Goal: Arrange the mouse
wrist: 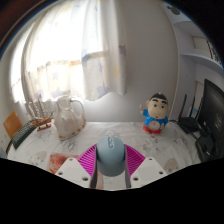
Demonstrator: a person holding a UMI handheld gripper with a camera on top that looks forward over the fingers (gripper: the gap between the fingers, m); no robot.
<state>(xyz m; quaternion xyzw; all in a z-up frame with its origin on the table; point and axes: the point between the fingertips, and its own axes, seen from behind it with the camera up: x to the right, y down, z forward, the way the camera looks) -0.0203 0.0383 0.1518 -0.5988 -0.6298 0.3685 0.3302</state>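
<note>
A grey-blue computer mouse (pixel 111 156) sits between my gripper's (pixel 111 150) two fingers, with its nose pointing away from me. Both magenta pads (pixel 89 160) press against its sides, so the gripper is shut on it. The mouse is over the near part of a light patterned table (pixel 130 133). Whether it rests on the table or is lifted just off it does not show. The rear of the mouse is hidden by the gripper body.
Beyond the fingers, a cartoon figurine (pixel 155 113) in blue stands on the right. A white jug-like object (pixel 68 118) and a small wooden rack (pixel 38 115) stand on the left. A dark monitor (pixel 212 108) is at the far right. A curtained window lies behind.
</note>
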